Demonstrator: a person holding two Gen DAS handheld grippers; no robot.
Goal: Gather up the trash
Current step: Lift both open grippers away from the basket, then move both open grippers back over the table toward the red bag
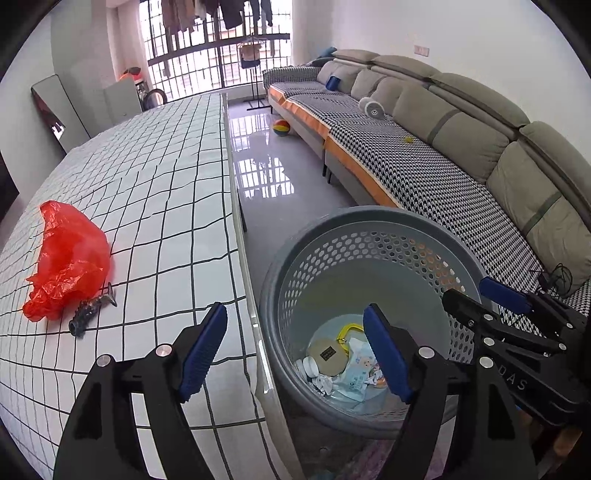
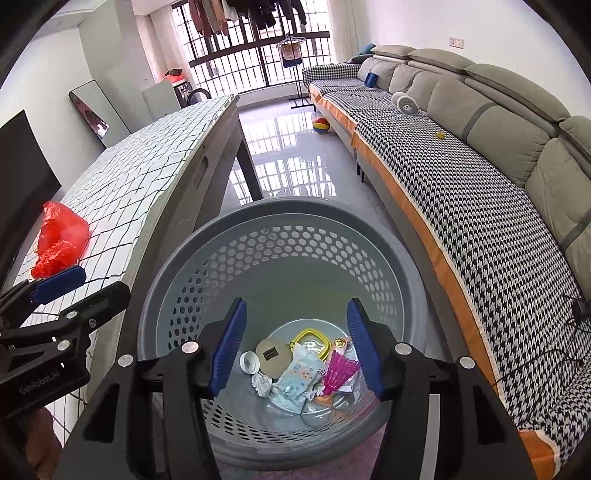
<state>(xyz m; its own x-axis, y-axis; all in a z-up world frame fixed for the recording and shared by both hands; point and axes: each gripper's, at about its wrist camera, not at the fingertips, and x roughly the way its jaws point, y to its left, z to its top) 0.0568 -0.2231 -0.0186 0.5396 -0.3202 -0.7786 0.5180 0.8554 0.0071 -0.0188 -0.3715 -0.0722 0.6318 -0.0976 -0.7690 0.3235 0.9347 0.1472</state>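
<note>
Below the right tongs [image 2: 295, 347], open and empty, a grey perforated plastic bin [image 2: 280, 236] holds trash; left tongs [image 1: 295, 347] also open, crumpled red plastic bag [image 1: 68, 258] on the table to their left.

Bin [image 2: 177, 266] between table [image 2: 147, 177] and sofa [image 2: 461, 206], trash [image 2: 303, 369] inside.

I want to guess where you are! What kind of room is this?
Probably a home living room: a long grey sofa, laundry hanging by the barred window, and a toy ball on the shiny floor.
</note>
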